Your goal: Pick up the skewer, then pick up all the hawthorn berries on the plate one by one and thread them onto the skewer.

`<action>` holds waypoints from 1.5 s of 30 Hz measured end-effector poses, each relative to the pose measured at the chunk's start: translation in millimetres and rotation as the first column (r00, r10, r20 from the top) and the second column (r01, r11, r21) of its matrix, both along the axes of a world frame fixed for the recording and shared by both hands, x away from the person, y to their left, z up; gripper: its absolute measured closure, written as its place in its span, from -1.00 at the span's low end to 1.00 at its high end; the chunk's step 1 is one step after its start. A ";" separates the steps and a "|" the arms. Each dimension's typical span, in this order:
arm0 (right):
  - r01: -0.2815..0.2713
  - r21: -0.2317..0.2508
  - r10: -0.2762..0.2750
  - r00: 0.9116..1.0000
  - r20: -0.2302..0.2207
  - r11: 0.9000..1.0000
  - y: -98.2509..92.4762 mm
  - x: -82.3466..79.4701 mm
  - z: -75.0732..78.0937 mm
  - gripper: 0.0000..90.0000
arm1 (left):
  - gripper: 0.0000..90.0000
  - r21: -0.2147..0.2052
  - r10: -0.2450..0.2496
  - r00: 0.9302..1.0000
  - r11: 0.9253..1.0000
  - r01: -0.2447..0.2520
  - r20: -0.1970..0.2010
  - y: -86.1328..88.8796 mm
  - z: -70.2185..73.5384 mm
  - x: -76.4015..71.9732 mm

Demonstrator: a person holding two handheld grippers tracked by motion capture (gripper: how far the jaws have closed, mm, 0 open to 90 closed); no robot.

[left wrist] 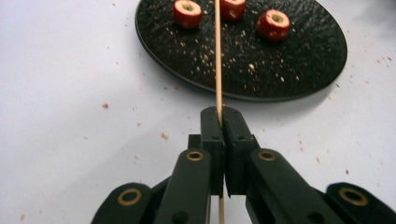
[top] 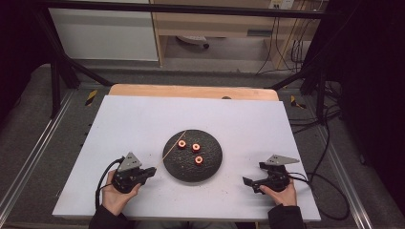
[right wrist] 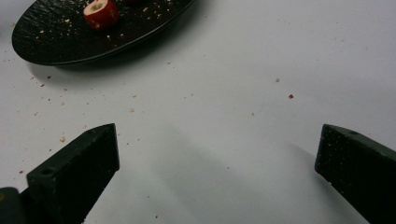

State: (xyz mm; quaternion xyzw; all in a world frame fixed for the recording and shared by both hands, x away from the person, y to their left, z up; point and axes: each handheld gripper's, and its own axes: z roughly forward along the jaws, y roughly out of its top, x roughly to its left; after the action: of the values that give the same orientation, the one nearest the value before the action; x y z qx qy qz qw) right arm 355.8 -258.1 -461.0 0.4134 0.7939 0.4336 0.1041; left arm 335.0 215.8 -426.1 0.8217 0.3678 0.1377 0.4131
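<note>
Left hand-held gripper (left wrist: pixel 223 122) pinching skewer (left wrist: pixel 218 56), tip over plate (left wrist: pixel 303 70).

Bench (top: pixel 143 119): white top, wood edge at the back.
Floor (top: pixel 28 138): grey.
Frame (top: pixel 191 8): black bars.
Cupboard (top: pixel 105 33): white.
Cables (top: pixel 282 43): hanging by the wooden shelf (top: pixel 215 24).

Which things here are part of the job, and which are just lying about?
In the job: wooden skewer clamped in left claw; three red fruit pieces; black plate; open right claw.
Lying about: crumbs on white table.
</note>
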 end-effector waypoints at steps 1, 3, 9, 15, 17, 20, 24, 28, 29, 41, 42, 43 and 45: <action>0.001 0.001 -0.001 1.000 -0.001 1.000 0.5 -0.1 0.3 -0.99 | 0.96 0.000 -0.004 1.000 1.000 0.004 0.004 1.5 -1.9 -1.5; -0.003 -0.007 0.003 1.000 0.006 1.000 1.2 0.1 1.4 -0.99 | 0.96 0.003 -0.007 1.000 1.000 0.007 0.011 4.9 -5.5 -4.2; -0.005 -0.003 0.005 1.000 0.009 1.000 6.7 0.1 4.2 -0.99 | 0.96 -0.006 -0.022 0.999 1.000 0.022 0.026 12.2 -9.1 -12.0; -0.019 -0.008 0.019 1.000 0.007 1.000 16.3 -0.3 8.3 -0.99 | 0.96 -0.024 -0.029 0.999 0.999 0.030 0.043 14.8 -8.4 -14.4; -0.024 -0.009 0.024 1.000 0.006 1.000 20.8 -0.4 10.4 -0.99 | 0.96 -0.034 -0.026 0.999 0.999 0.027 0.037 16.4 -8.9 -13.8; -0.029 -0.007 0.029 1.000 0.007 1.000 28.4 -0.4 13.6 -0.99 | 0.96 -0.048 -0.020 0.999 0.999 0.021 0.030 19.1 -9.5 -13.4; -0.039 -0.027 0.039 0.999 0.000 0.999 40.6 -0.3 19.5 -0.99 | 0.96 -0.050 -0.021 0.999 0.998 0.022 0.029 20.6 -10.4 -13.1; -0.043 -0.042 0.042 0.999 -0.002 0.998 53.8 0.9 28.2 -0.99 | 0.96 -0.053 -0.021 0.999 0.998 0.023 0.029 21.6 -10.9 -12.8; -0.043 -0.042 0.042 0.999 -0.002 0.998 53.8 0.9 28.2 -0.99 | 0.96 -0.052 -0.020 0.999 0.998 0.022 0.027 21.8 -11.2 -12.8; -0.063 -0.137 0.061 0.998 -0.014 0.989 101.7 21.0 55.8 -0.96 | 0.96 -0.042 -0.017 1.000 0.999 0.018 0.019 21.8 -14.6 -12.0; -0.069 -0.141 0.068 0.998 -0.013 0.988 105.4 23.4 57.5 -0.95 | 0.95 -0.041 -0.017 1.000 0.999 0.018 0.020 21.6 -14.6 -12.0; -0.073 -0.144 0.071 0.997 -0.018 0.987 109.1 25.6 59.3 -0.94 | 0.96 -0.041 -0.018 1.000 0.999 0.018 0.021 21.5 -14.5 -12.0; -0.085 -0.148 0.082 0.996 -0.025 0.985 116.9 29.8 62.2 -0.92 | 0.95 -0.040 -0.018 1.000 0.999 0.018 0.021 21.4 -14.5 -12.1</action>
State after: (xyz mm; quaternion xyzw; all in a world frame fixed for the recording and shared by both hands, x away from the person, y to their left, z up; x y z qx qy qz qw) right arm 385.7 -141.2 -398.8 0.3748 0.8416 0.3733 0.1087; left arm 322.9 237.2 -440.6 0.8149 0.3587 0.1352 0.4347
